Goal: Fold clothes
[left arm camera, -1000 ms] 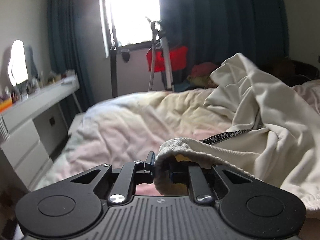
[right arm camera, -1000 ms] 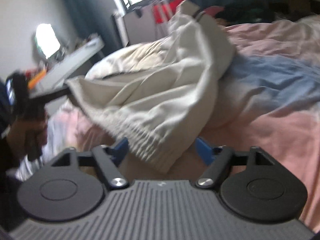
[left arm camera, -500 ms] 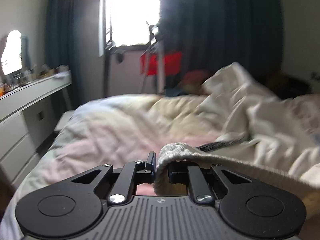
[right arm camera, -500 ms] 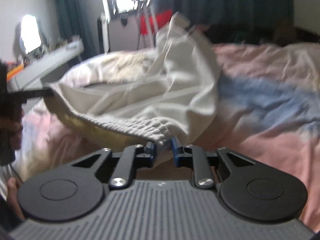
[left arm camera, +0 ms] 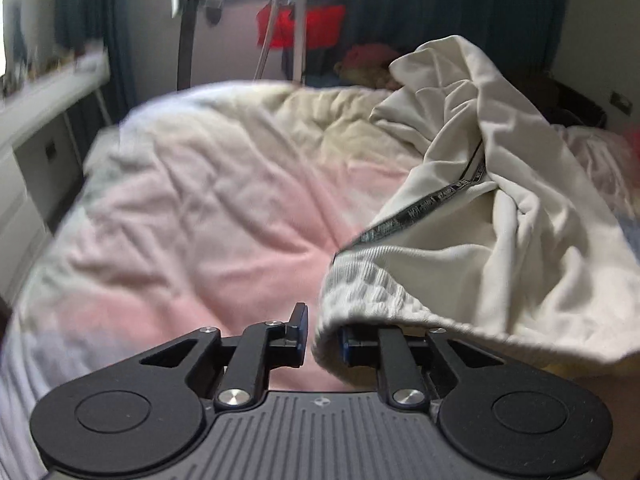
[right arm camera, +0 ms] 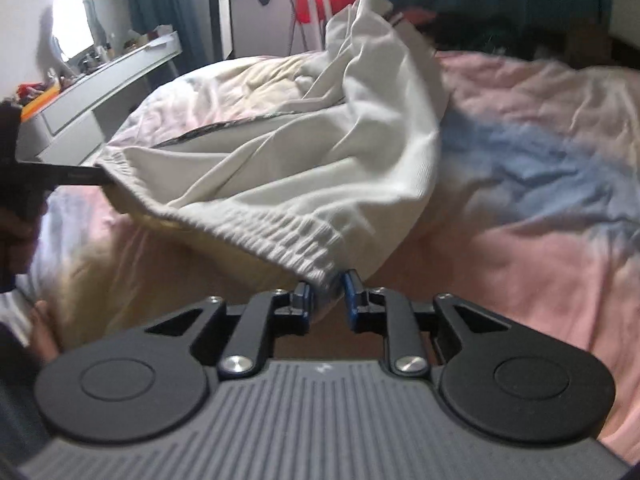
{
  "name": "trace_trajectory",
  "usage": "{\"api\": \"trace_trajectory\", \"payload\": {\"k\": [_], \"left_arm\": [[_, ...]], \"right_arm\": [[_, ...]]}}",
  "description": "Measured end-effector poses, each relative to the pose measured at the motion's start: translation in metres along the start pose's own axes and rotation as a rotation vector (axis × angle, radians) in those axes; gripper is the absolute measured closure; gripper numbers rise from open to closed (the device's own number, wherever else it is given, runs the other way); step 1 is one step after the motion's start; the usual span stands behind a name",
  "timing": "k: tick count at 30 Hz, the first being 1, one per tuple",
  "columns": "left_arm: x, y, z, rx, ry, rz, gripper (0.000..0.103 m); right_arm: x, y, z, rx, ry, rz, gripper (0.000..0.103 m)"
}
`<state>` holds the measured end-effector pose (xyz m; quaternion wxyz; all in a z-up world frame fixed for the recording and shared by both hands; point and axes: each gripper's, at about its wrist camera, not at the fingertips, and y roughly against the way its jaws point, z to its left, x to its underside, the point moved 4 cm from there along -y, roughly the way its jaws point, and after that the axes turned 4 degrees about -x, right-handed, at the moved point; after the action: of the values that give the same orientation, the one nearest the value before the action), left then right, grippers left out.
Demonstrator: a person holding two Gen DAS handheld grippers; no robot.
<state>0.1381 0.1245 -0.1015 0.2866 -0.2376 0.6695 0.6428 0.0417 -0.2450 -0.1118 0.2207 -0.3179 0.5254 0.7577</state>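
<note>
Left wrist view: left hand-held gripper (left arm camera: 322, 338) opening slightly, ribbed waistband (left arm camera: 360, 292) of cream trousers (left arm camera: 500, 216) caught between the fingers, apparently still pinched. Trousers heaped on the right of the pink bed (left arm camera: 208, 216).

Right wrist view: right hand-held gripper (right arm camera: 328, 300) opening, waistband corner between the fingers, loosely nipped. Trousers stretched above the bed.

Black linkage arms, silver screws — blue-padded fingers (right arm camera: 349, 294)

Garment (right arm camera: 304, 152) heaped on bed (right arm camera: 540, 168); desk (right arm camera: 112, 80) left; tripod (left arm camera: 288, 20) behind.
</note>
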Motion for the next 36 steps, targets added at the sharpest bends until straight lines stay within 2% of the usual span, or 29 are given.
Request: {"api": "trace_trajectory", "payload": {"k": [1,4,5,6,8,10,14,18,21,25,26,27,32,36], "left_arm": [[0.001,0.003,0.002,0.031,0.026,0.015,0.083],[0.003,0.015,0.008,0.102,0.086,0.038,0.054],[0.004,0.021,0.009,0.127,0.095,0.037,0.045],[0.005,0.028,0.01,0.154,0.104,0.035,0.042],[0.006,0.037,0.011,0.208,0.125,0.026,0.031],[0.004,0.043,0.018,0.244,0.183,0.001,0.023],[-0.002,0.034,0.034,0.389,0.372,0.015,0.02],[-0.005,0.005,0.045,0.389,0.493,0.064,0.02],[-0.004,-0.023,0.05,0.409,0.565,0.125,0.022],[0.008,-0.052,0.047,0.422,0.593,0.224,0.036],[0.009,-0.055,0.047,0.422,0.599,0.229,0.042],[0.011,-0.057,0.046,0.421,0.604,0.234,0.048],[0.006,-0.052,0.044,0.312,0.566,0.183,0.088],[-0.022,-0.022,0.051,0.252,0.52,0.067,0.09]], "right_arm": [[0.0,0.004,-0.003,-0.039,-0.03,0.004,0.075],[0.001,0.019,-0.015,-0.208,-0.148,0.01,0.049],[0.002,0.023,-0.017,-0.261,-0.19,-0.005,0.037],[0.003,0.028,-0.02,-0.301,-0.231,-0.025,0.028],[0.003,0.033,-0.03,-0.345,-0.312,-0.067,0.021],[0.003,0.031,-0.04,-0.35,-0.402,-0.087,0.022],[0.012,0.01,-0.067,-0.249,-0.586,-0.07,0.02],[0.018,-0.01,-0.081,-0.302,-0.733,-0.063,0.021],[0.018,-0.022,-0.081,-0.295,-0.751,-0.05,0.021],[0.018,-0.04,-0.073,-0.298,-0.723,-0.006,0.027],[0.018,-0.044,-0.071,-0.294,-0.712,-0.001,0.032],[0.018,-0.047,-0.07,-0.293,-0.703,0.004,0.042],[0.016,-0.057,-0.058,-0.286,-0.668,0.02,0.064],[0.016,-0.039,-0.032,-0.302,-0.668,-0.021,0.081]]}}
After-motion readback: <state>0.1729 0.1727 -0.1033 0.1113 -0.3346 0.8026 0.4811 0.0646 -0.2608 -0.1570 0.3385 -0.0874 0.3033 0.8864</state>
